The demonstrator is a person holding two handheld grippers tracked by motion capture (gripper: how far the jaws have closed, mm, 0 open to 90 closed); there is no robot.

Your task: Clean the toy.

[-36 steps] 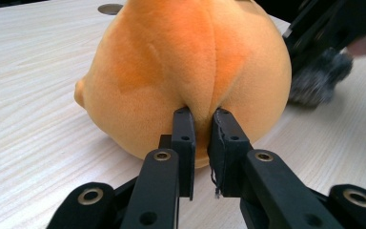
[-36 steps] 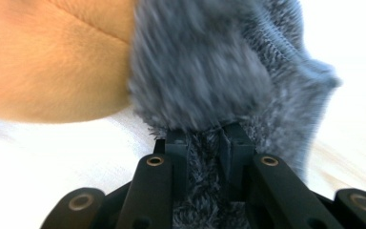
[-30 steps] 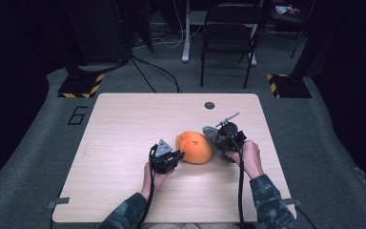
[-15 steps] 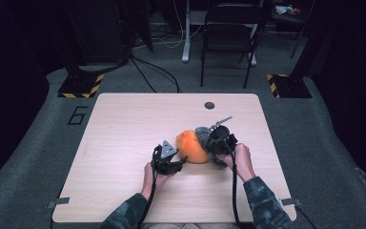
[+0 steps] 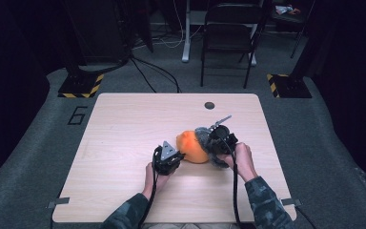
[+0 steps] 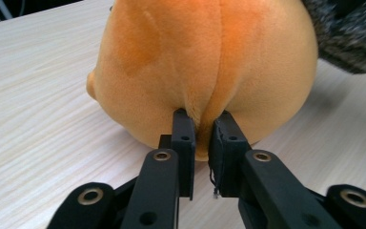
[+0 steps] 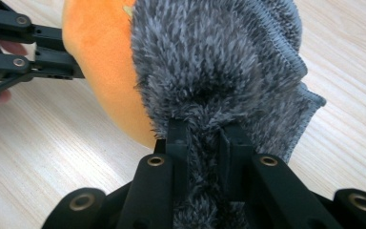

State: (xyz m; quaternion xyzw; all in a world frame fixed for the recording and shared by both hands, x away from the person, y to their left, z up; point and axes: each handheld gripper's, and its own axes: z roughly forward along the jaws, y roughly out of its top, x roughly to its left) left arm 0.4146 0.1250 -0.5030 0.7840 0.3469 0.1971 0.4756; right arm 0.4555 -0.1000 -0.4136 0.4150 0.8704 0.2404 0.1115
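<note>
Left claw just closing, pinching orange plush; right claw clamped on grey fuzzy cover. Cover half on, rest looks left to pull.

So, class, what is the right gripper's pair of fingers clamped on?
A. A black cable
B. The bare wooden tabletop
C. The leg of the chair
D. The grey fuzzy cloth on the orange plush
D: in the right gripper view the right gripper has its fingers pinched into the grey fuzzy cloth covering the orange plush.
</note>
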